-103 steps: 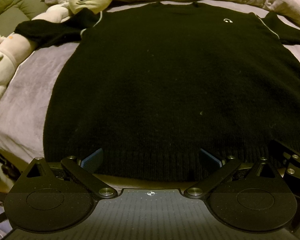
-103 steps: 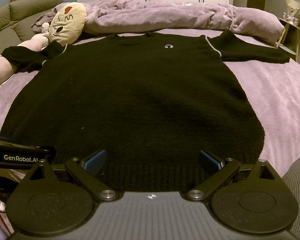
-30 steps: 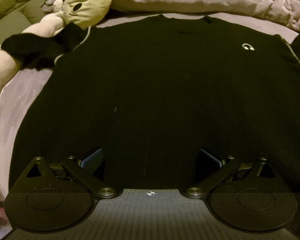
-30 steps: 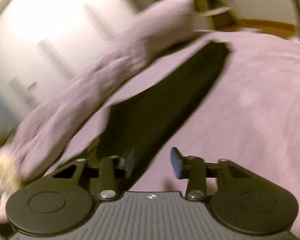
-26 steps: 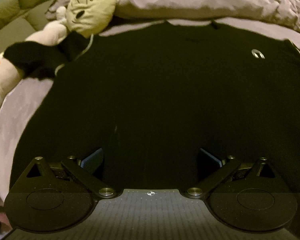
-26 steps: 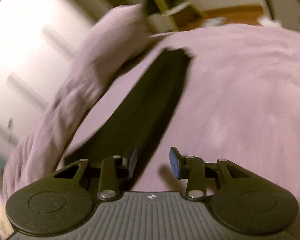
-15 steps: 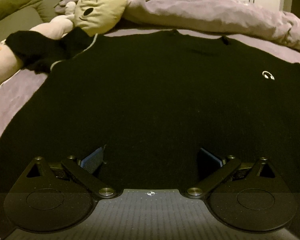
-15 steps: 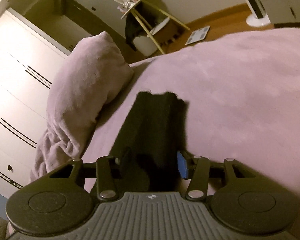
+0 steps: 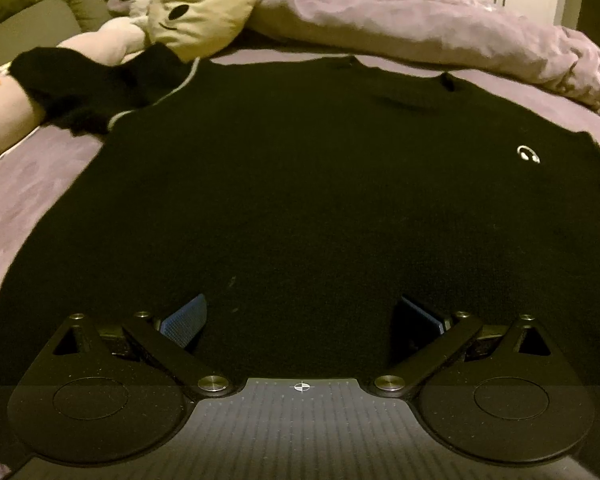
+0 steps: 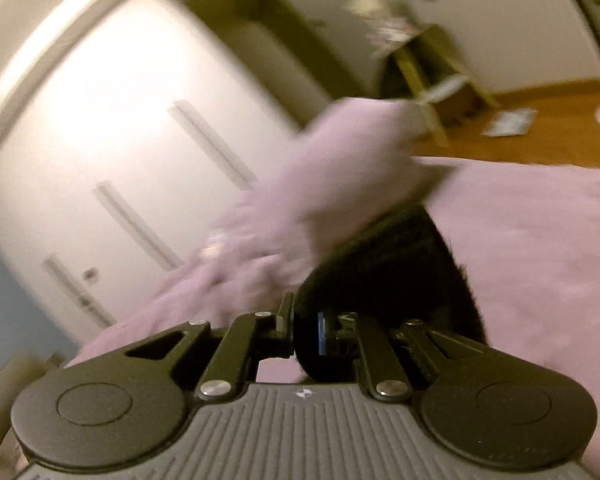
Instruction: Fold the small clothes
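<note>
Black sweater (image 9: 300, 184) lies flat, front up, on the bed (image 9: 28, 184), neck end toward the rumpled duvet (image 9: 420, 20), one sleeve (image 9: 80, 80) draped against the plush toy (image 9: 204, 4). Left gripper (image 9: 300, 316) sits wide open low over the lower body of the sweater, holding nothing. Right gripper (image 10: 304, 332) is pinched nearly closed on black knit, I read it as the other sleeve (image 10: 392, 268) near its end; that view is motion-blurred, so exact grip spot is unclear. Handling guess: soft, floppy, light-to-medium knit, fuzzy so not slippery, stretches and sags if lifted from one point. I'd take cuffs, hem corners or shoulder seams and drag folds low across the body. No containers in view.
</note>
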